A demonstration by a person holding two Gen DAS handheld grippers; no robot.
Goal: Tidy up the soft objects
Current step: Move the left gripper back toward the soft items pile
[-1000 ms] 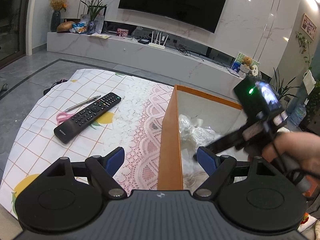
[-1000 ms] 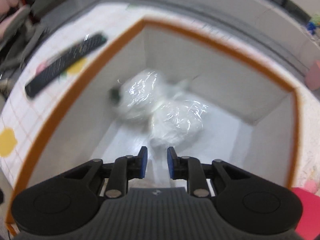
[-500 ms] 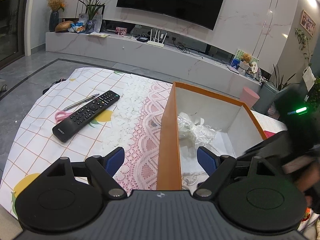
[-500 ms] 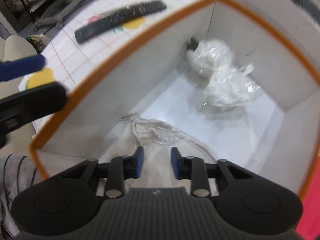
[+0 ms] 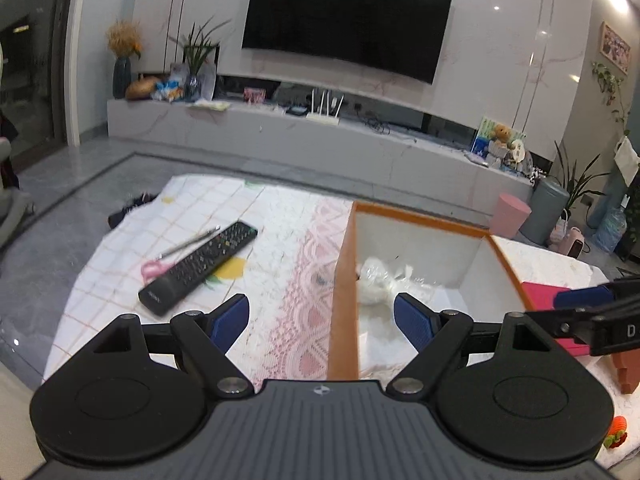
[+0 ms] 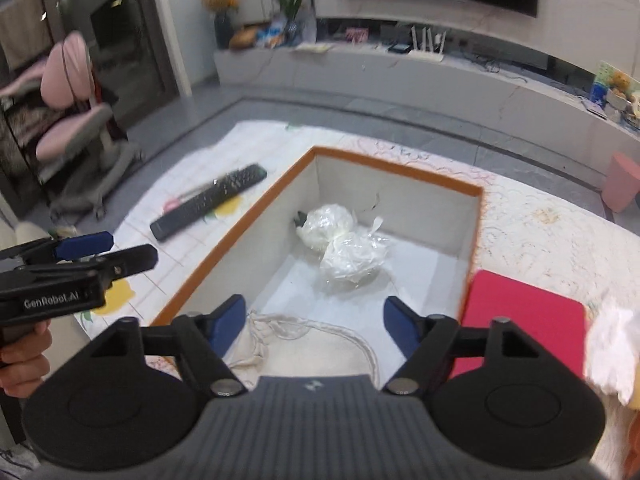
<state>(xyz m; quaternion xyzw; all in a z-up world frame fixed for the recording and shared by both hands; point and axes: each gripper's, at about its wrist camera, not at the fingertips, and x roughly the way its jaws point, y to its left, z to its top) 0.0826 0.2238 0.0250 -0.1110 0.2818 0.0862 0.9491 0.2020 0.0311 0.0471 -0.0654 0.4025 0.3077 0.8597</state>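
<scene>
The table, under a checked and lace-patterned cloth, carries everything here. Largest on it is the box, orange outside and white inside, open at the top, standing about mid-table with its long walls running toward the far edge.

Inside the box, a cream drawstring bag lies flat against the near wall, its cord looped across the floor. Two plastic-wrapped white bundles sit touching each other near the far left corner, with a small dark thing just behind them that is too hidden to name.

A red pad lies flat just beside the box's right wall. A crumpled white cloth rests at the pad's right edge, near the table's right side. A remote lies left of the box, well apart from it, angled toward the far edge; pink scissors and a pen lie just beside it.

The right gripper hangs over the box's near end, above the bag, jaws spread wide and holding nothing. The left gripper straddles the box's left wall from above, one finger over the cloth and one over the box, also spread wide and empty. That wall stands between it and the things inside.
</scene>
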